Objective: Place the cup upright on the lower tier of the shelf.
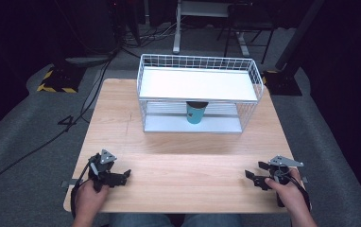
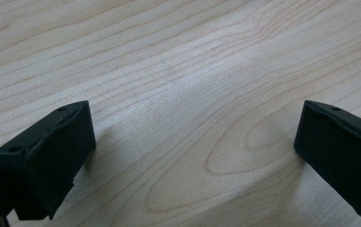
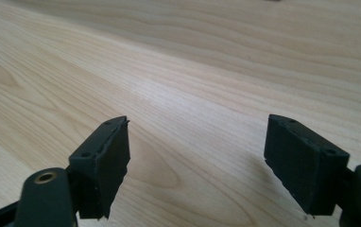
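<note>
Cup (image 1: pixel 196 113), teal and upright, stands mid-frame on the lower shelf of the wire rack (image 1: pixel 252 71), well apart from both grippers. Left gripper (image 1: pixel 122 176) at lower left and right gripper (image 1: pixel 254 172) at lower right gape wide, empty, low over the worktop (image 1: pixel 178 165).

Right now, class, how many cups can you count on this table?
1. The teal cup stands upright on the lower shelf of the white wire rack, under its white top shelf. None shows elsewhere on the table.
</note>
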Demonstrator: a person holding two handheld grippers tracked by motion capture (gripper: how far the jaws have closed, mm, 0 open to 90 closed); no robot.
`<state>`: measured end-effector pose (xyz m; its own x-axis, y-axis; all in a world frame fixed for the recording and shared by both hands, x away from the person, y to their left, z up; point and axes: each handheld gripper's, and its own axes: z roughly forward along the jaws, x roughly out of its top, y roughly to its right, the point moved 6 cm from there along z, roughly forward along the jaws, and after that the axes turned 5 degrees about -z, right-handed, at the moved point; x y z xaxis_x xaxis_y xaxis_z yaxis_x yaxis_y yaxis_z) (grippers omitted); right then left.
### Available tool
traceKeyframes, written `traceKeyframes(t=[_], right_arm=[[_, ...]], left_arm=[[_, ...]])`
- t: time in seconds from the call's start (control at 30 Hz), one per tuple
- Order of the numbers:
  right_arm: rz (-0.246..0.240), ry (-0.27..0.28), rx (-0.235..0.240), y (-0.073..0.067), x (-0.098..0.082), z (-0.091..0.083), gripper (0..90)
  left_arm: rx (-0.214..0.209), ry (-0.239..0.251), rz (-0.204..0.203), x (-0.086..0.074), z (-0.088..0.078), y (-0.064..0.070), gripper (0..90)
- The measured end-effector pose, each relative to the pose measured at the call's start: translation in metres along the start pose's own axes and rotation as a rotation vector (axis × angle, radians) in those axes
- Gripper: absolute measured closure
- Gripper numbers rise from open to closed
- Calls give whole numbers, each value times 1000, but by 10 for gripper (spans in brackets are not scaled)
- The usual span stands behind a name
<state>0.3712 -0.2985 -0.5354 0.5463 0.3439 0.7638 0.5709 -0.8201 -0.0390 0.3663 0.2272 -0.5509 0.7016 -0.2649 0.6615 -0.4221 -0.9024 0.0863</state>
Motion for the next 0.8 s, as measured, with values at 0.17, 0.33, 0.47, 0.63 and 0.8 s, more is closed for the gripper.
traceKeyframes(t=[0.17,0.33,0.47,0.63,0.8], right_arm=[[-12,3,-13,3,-6,4,229],[-99,-29,-33,-1,-7,5,221],[-122,-36,-34,-3,-8,5,194],[-123,-39,-29,-3,-8,6,185],[-118,-41,-35,-3,-8,6,170]], left_arm=[[0,0,0,0,0,0,0],[0,0,0,0,0,0,0],[0,0,0,0,0,0,0],[0,-1,0,0,0,0,0],[0,0,-1,0,0,0,0]])
